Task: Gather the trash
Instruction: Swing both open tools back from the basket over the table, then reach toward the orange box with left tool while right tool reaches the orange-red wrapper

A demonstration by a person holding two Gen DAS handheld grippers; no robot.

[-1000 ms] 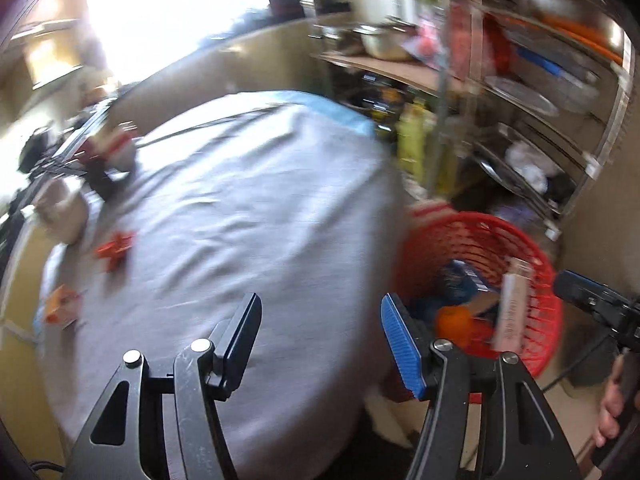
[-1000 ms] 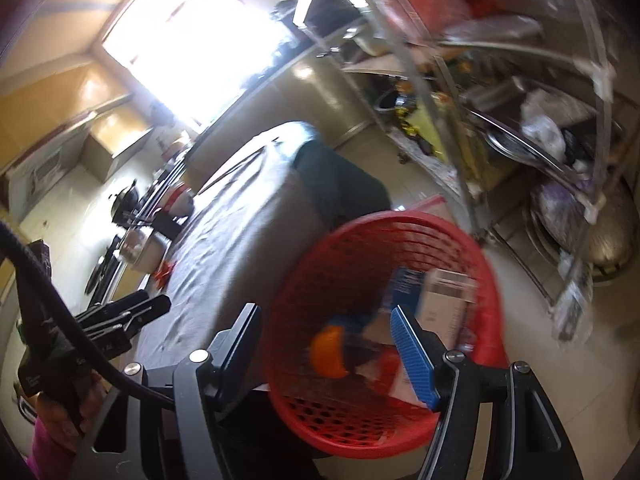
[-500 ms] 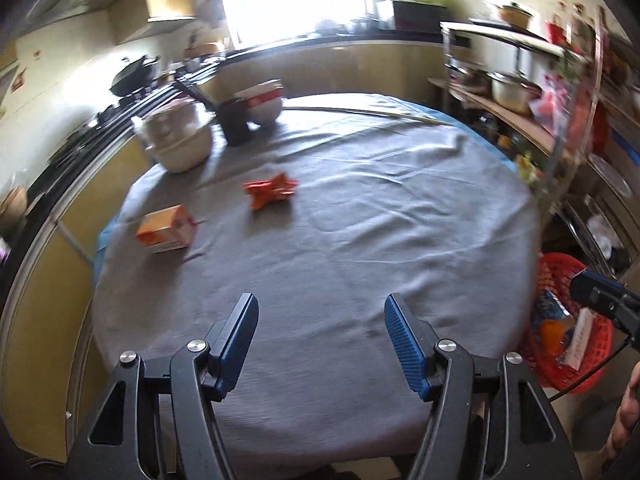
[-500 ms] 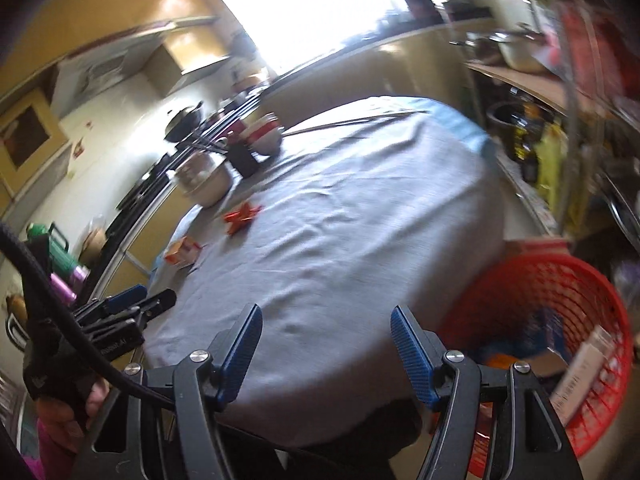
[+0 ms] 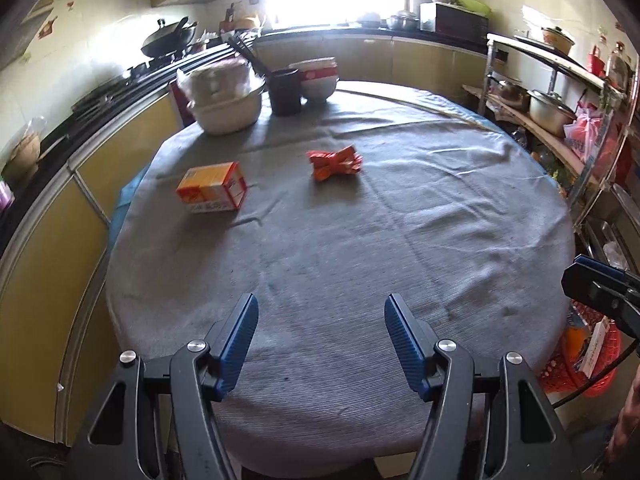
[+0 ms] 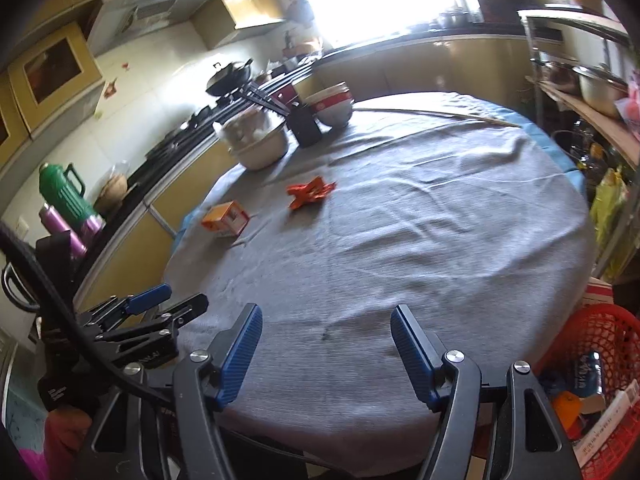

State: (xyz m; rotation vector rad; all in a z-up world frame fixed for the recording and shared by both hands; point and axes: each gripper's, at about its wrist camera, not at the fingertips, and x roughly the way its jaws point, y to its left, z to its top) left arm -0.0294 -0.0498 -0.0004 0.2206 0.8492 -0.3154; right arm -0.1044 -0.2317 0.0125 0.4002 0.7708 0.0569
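Note:
An orange and white carton (image 5: 212, 193) and a crumpled red wrapper (image 5: 335, 163) lie on the round grey-clothed table (image 5: 340, 248); they also show in the right wrist view, carton (image 6: 225, 219) and wrapper (image 6: 310, 194). A red mesh basket (image 6: 600, 392) holding several pieces of trash stands on the floor right of the table, also in the left wrist view (image 5: 580, 364). My left gripper (image 5: 321, 340) is open and empty over the table's near edge. My right gripper (image 6: 326, 346) is open and empty beside it.
White bowls (image 5: 228, 100), a dark cup (image 5: 285, 92) and a red-banded bowl (image 5: 318, 78) stand at the table's far edge. A metal shelf rack (image 5: 560, 112) with pots stands right. Counter with a wok (image 5: 168, 38) runs along the left.
Both grippers swung from the red basket on the floor up and left toward the table top. Both stay open and empty.

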